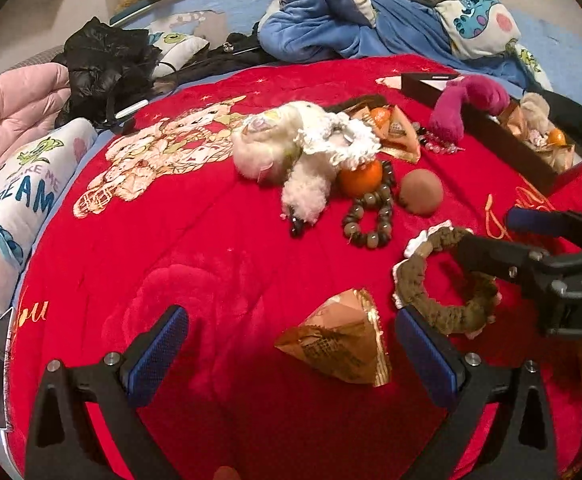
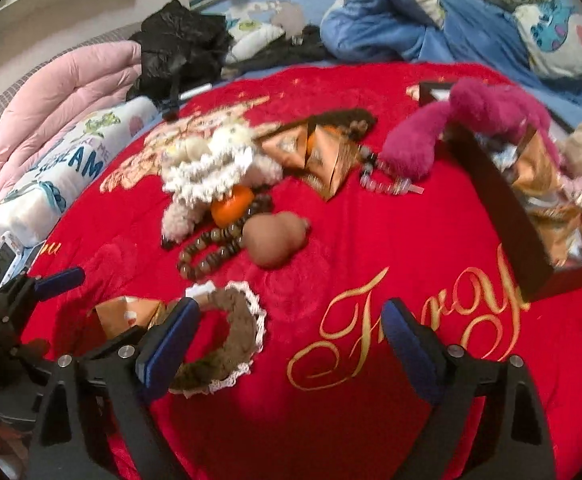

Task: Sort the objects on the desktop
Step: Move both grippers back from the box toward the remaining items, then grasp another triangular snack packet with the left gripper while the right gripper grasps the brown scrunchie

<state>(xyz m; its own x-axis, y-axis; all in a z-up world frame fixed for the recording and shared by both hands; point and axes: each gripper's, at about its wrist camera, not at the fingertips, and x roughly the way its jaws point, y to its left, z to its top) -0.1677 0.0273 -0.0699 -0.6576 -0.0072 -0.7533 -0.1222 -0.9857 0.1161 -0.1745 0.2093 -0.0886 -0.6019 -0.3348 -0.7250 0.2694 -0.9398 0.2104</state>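
Note:
A red blanket (image 1: pixel 195 264) carries a pile of small things. My left gripper (image 1: pixel 291 344) is open, with a gold pyramid packet (image 1: pixel 343 340) between its fingers. My right gripper (image 2: pixel 291 344) is open; its left finger (image 2: pixel 171 340) rests over a brown scrunchie with white lace (image 2: pixel 231 332), also in the left wrist view (image 1: pixel 443 276). Further back lie a white fluffy toy (image 1: pixel 303 152), an orange (image 1: pixel 361 176), a bead bracelet (image 1: pixel 371 216), a brown gourd (image 2: pixel 275 240) and more gold packets (image 2: pixel 323 152).
A black box (image 2: pixel 499 200) at the right holds packets, a plush and an orange; a magenta plush (image 2: pixel 451 128) hangs over its rim. A clear bead bracelet (image 2: pixel 383 184) lies nearby. Pink quilt (image 2: pixel 51 92), black bag (image 2: pixel 179 44) and blue bedding (image 2: pixel 411 20) surround the blanket.

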